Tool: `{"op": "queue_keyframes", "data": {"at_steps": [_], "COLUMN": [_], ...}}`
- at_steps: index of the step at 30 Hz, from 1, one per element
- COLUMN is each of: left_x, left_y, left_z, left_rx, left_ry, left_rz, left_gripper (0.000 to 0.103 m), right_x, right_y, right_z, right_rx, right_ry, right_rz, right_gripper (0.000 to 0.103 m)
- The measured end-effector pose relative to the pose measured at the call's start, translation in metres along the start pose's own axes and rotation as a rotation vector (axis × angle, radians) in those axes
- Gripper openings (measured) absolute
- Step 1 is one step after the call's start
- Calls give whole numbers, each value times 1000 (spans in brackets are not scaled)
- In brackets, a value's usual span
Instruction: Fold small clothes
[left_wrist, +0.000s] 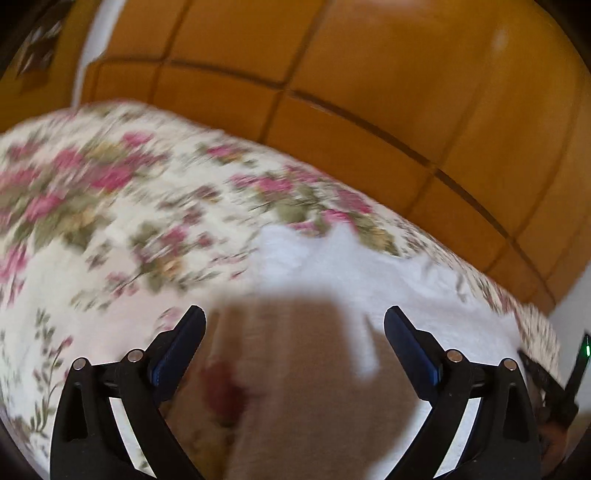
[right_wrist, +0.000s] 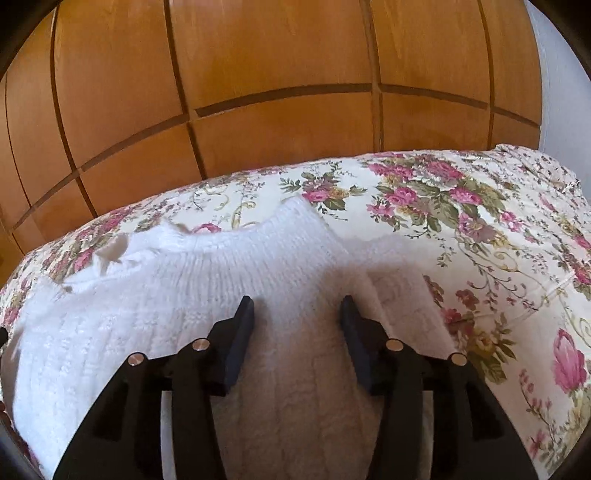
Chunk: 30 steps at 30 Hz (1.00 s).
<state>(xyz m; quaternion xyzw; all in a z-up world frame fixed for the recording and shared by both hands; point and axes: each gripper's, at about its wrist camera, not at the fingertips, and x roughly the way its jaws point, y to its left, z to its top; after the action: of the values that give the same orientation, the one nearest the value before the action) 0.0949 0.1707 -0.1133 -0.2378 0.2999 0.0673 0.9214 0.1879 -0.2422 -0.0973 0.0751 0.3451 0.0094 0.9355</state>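
Surface: a bed with a floral bedspread (right_wrist: 461, 229), cream with pink roses and green leaves. Wooden wardrobe panels (right_wrist: 258, 74) stand right behind its far edge.

Garment: a white knitted sweater (right_wrist: 207, 280) lies spread on the bedspread. In the right wrist view it covers the left and middle of the bed, with the ribbed neckline pointing at the far edge. One side looks folded in, so there's a doubled layer with a fuzzier texture running toward the near edge.

Same garment, left wrist view: the white knit (left_wrist: 406, 280) sits toward the right edge of the bed. That picture is pretty motion-blurred, so no stitch detail.

Right gripper (right_wrist: 297, 306): jaws about halfway apart, hanging over the folded middle of the sweater and angled down at it. The knit fills the gap between the fingers, but the pads don't seem to be pressing on anything. Looks like no grip to me.

Left gripper (left_wrist: 294, 317): jaws spread very wide, nothing clamped between them. Under the gap is a brownish shaded patch over the bedspread and the sweater's edge. Can't tell if the fingertips touch the fabric, too smeared.

Extra: a dark device with a small green light (left_wrist: 585, 349) pokes in at the right border of the left wrist view.
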Motion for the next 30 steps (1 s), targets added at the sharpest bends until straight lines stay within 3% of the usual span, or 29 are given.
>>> {"op": "queue_keyframes", "data": {"at_steps": [2, 9, 14, 16, 21, 24, 25, 28, 30], "left_x": [6, 0, -1, -3, -21, -34, -37, -46, -49], "left_y": [13, 3, 6, 6, 11, 17, 17, 12, 8], "left_z": [-4, -19, -20, -20, -20, -24, -25, -37, -44], "left_rx": [-32, 87, 64, 59, -28, -100, -110, -114, -106], "left_ry": [62, 60, 55, 55, 24, 25, 31, 75, 102], "left_rz": [-4, -31, -50, -54, -108, -166, -183, -210, -209], "left_gripper": [96, 99, 99, 99, 99, 99, 97, 72, 69], "right_x": [-12, -51, -67, -69, -50, -48, -48, -49, -49], "right_y": [3, 13, 24, 28, 35, 35, 34, 35, 33], "right_z": [-1, -17, -37, -45, -57, -63, -64, -66, -66], "right_rx": [17, 37, 7, 0, -21, -23, -23, -22, -11], "right_ry": [-6, -6, 2, 10, 81, 75, 73, 64, 62], "right_rz": [16, 131, 197, 227, 216, 215, 214, 209, 211], "right_gripper": [56, 55, 30, 27, 26, 26, 26, 26, 27]}}
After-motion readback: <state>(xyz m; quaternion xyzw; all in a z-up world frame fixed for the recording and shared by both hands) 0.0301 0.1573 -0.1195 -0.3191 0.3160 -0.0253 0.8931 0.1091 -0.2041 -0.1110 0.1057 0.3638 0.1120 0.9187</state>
